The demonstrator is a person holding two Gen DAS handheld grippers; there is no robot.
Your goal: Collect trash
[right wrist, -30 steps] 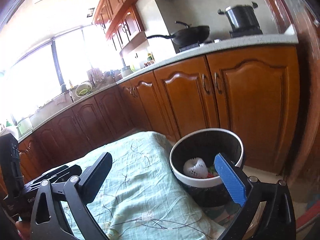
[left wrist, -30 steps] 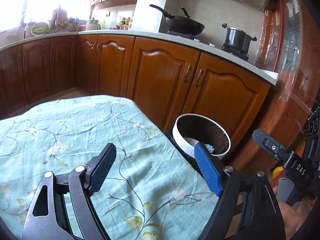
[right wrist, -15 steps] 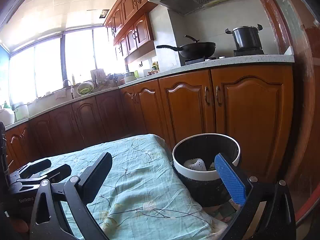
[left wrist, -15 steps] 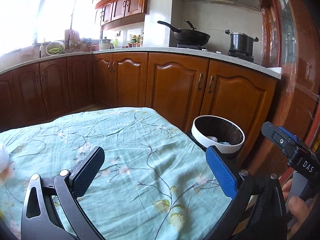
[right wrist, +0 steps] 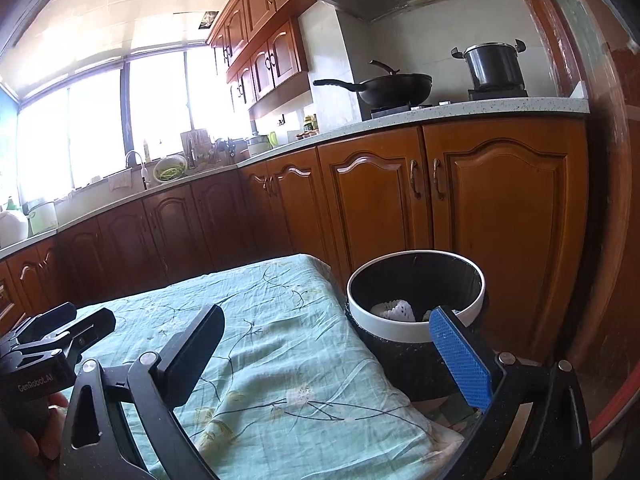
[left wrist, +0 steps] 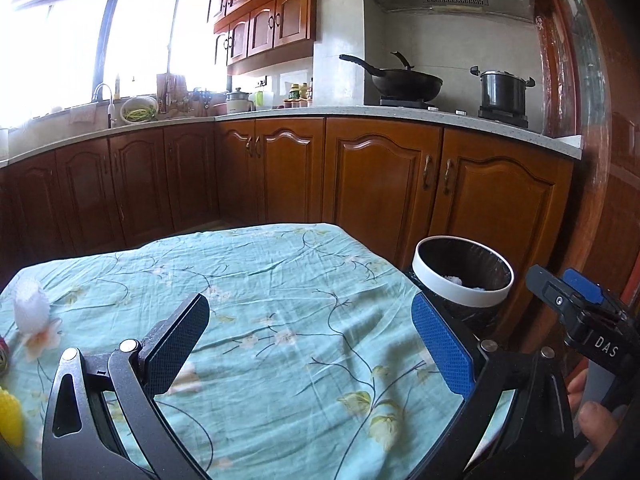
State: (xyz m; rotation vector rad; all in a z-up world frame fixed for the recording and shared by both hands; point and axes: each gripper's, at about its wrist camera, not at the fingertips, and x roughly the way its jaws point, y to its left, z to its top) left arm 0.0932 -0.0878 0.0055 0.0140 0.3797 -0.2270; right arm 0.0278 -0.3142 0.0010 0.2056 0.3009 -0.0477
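Above tablecloth (left wrist: 280, 304), both grippers agape

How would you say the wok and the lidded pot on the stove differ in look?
The wok is wide and shallow with a long handle pointing left; the pot is tall, narrow, with two short side handles. The pot carries a lid; the wok sits open with a utensil in it. Both are dark and sit on stove burners.
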